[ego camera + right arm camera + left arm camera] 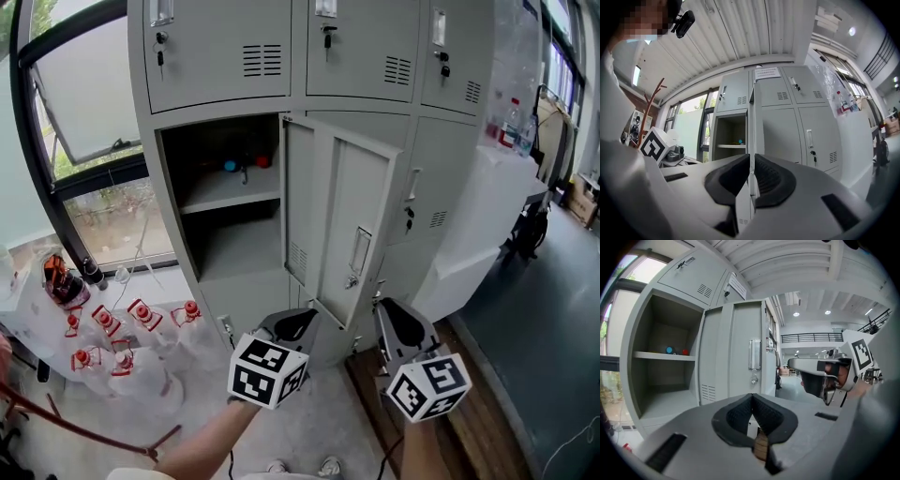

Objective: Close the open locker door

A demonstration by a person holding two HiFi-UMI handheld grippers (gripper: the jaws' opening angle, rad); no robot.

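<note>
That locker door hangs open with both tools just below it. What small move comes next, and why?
Probably lift the right gripper up beside the free edge of the open door, ready to nudge it left toward the open compartment. Its jaws are shut and empty, it touches nothing, and it sees the door edge-on.

Right gripper (750, 159) fingers (772, 180) were pressed together, nothing between them. Locker door (753, 117) stood edge-on straight ahead, with the open compartment (730, 133) and its shelf (731, 146) just left of it.
</note>
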